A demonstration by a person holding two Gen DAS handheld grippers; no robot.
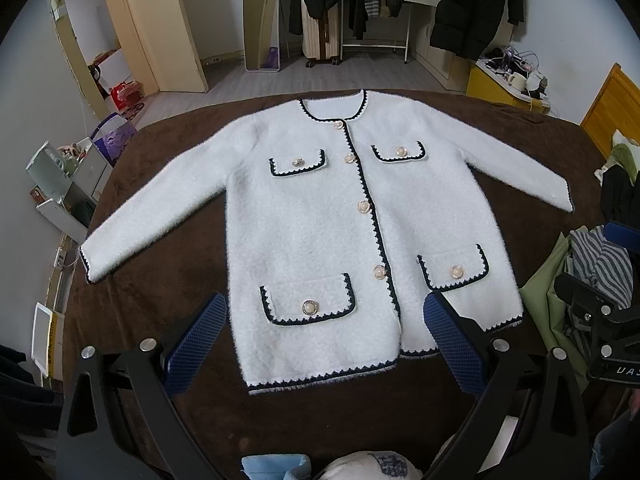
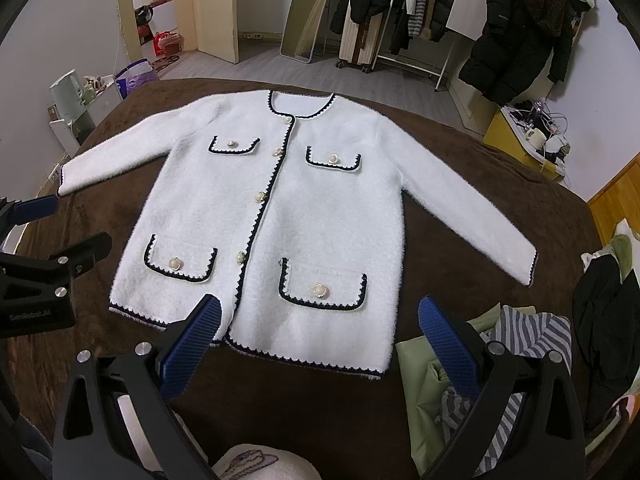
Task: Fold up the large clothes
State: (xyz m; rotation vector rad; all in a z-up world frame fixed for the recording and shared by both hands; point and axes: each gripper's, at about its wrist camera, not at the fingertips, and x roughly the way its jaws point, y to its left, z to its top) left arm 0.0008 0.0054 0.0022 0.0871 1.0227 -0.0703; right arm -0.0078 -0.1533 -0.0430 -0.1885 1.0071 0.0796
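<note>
Brown blanket (image 1: 160, 208) bears one white cardigan (image 1: 312, 232): four pockets, two sleeves.

Cardigan (image 1: 312, 220) – fuzzy white knit, pearly glossy btns; blanket (image 1: 168, 296) – matt brown plush cloth.

White fluffy cardigan (image 1: 320, 216) lies flat on the brown blanket (image 1: 168, 160), sleeves spread; striped clothes pile (image 2: 520, 344) at its right.
</note>
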